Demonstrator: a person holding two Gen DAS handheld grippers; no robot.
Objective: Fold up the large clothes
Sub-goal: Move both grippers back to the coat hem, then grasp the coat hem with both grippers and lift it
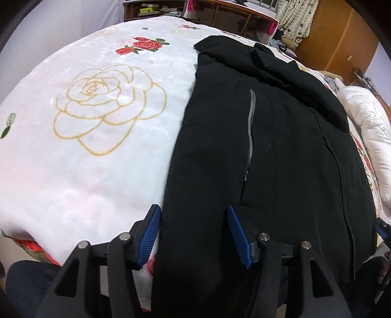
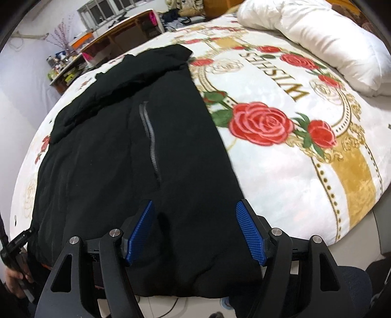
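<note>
Left gripper (image 1: 193, 234) I see half open, gripping nothing, angled down over the near left hem of the black jacket (image 1: 268, 146), which lies flat on the rose blanket (image 1: 85, 159). Right gripper (image 2: 195, 231) likewise stands parted and empty, tilted over the jacket's right hem.

White plush rose-print blanket (image 1: 97, 151) on bed, puffy white quilted duvet (image 2: 325, 41) at far side, wooden shelf unit (image 1: 220, 14) behind.
</note>
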